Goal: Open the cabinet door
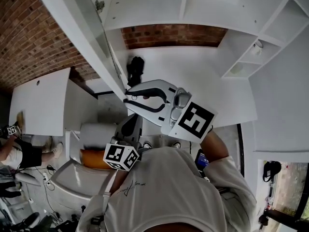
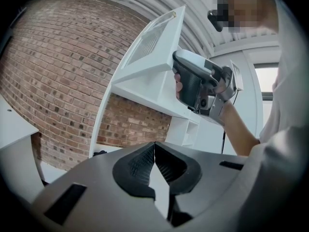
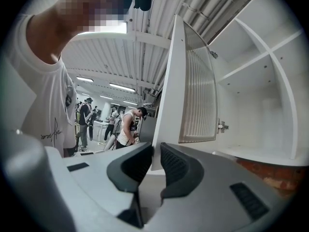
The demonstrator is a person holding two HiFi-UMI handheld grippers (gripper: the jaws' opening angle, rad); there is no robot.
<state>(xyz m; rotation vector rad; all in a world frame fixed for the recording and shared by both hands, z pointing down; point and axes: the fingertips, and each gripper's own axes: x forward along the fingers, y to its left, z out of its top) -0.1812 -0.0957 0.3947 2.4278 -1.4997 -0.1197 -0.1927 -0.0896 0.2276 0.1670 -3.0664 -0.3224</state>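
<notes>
A workshop-like hall: corrugated ceiling (image 3: 159, 13) (strip-lit), bare brick wall (image 2: 58, 71), people (image 3: 128, 127) standing about.

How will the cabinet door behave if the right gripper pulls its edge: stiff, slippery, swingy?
The cabinet door looks like a rigid framed panel, so probably no flex. Its hinge suggests it swings in an arc. The smooth white edge in the right gripper may slip under a light pinch.
</notes>
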